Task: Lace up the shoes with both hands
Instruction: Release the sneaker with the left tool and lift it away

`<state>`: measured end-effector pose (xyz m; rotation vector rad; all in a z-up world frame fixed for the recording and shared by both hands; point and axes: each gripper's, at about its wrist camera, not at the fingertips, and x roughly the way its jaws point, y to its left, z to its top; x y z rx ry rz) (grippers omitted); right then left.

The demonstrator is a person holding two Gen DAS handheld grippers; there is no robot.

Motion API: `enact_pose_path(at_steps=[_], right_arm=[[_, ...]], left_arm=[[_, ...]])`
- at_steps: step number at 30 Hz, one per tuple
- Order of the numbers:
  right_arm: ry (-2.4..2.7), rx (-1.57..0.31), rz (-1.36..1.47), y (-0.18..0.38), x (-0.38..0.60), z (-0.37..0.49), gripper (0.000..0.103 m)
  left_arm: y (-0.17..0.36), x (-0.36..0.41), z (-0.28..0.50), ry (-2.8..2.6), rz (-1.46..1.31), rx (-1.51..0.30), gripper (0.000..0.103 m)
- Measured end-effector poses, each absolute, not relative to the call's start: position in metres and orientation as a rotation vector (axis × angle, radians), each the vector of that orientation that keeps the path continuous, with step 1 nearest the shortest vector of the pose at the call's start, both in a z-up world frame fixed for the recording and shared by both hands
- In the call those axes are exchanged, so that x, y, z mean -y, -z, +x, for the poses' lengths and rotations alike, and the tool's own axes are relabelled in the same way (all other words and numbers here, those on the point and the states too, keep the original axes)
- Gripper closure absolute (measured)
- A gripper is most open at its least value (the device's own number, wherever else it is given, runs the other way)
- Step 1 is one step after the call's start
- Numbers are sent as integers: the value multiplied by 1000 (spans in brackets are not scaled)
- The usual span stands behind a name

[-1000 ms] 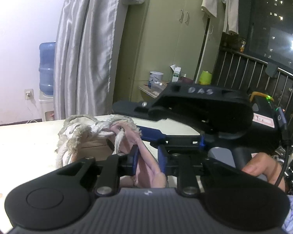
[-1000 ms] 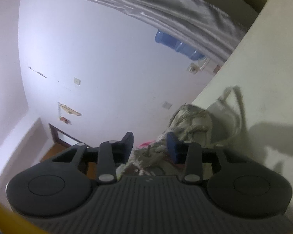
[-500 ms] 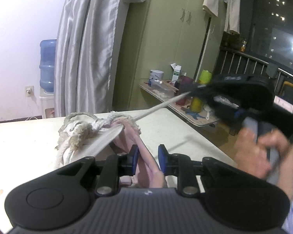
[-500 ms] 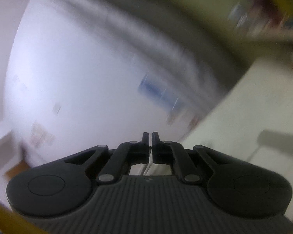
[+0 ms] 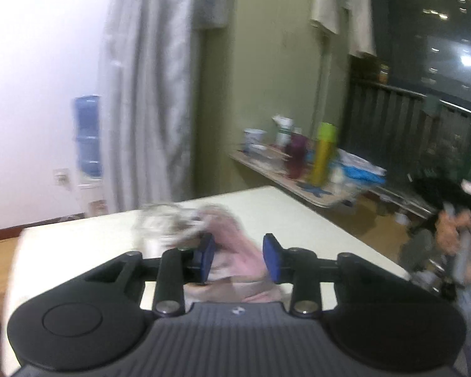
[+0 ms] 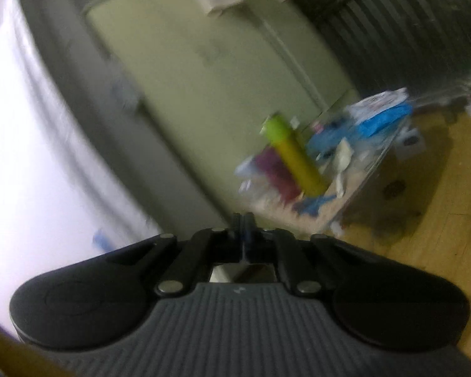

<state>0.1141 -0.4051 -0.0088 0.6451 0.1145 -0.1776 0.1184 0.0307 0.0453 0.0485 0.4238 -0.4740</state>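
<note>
The shoe [image 5: 169,226], pale with frayed white laces, lies blurred on the cream table [image 5: 298,213] in the left wrist view. Its pink tongue [image 5: 235,248] stands between the blue pads of my left gripper [image 5: 239,256]. These jaws are opening, and I cannot see the pads pressing on the tongue. At the far right a hand [image 5: 455,238] holds the other tool beyond the table's edge. In the right wrist view my right gripper [image 6: 243,224] is shut and aimed at the cabinet, away from the shoe. No lace shows between its pads.
A low wooden shelf [image 5: 317,194] beside the table carries a yellow-green bottle [image 5: 322,157], a purple cup and blue packets. A grey curtain [image 5: 147,94] and a blue water bottle [image 5: 88,135] stand at the back left. A dark railing and a window fill the right.
The right gripper shut, pulled a lace taut to the right, then swung off past the table; that lace is no longer seen. The left jaws widened around the tongue.
</note>
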Motion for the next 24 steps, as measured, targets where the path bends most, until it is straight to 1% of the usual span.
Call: enact_pose_path(at_steps=[2,5,7,8,9,10,11,14,16,19,21,23,24], right_arm=[[81,-175,612,16,385,116,101],[-56,-260,626,29,354,123,100],[-150,-319,658,36,329,130,99],[-189,-341,670,35,318,134,98],[-227,-362,671,36,306,139,95],[-251,-365,677,37,297,141,91],[-267,-365,675,39,290,141,89],[-328,-366,656,37,269,145,85],[-370,-371,620,34,258,146,82],[-398,-378,519,31,245,149,73],[-416,-390,486,33,242,155,71],[-445,-412,482,37,237,164,68],[-464,-423,485,38,236,167,61]], left_arm=[[-48,-39,115,408,85,-381,67],[-45,-34,125,382,173,-393,68],[-38,-27,137,384,224,-408,73],[-35,-23,143,381,256,-415,79],[-31,-19,147,378,287,-423,86],[-29,-17,150,381,296,-427,88],[-28,-18,151,385,288,-423,92],[-34,-21,148,382,269,-370,97],[-41,-21,146,378,275,-336,98],[-47,-17,157,368,313,-323,98],[-47,-15,174,367,310,-340,98],[-51,-19,188,378,222,-379,96],[-54,-22,194,384,169,-399,94]])
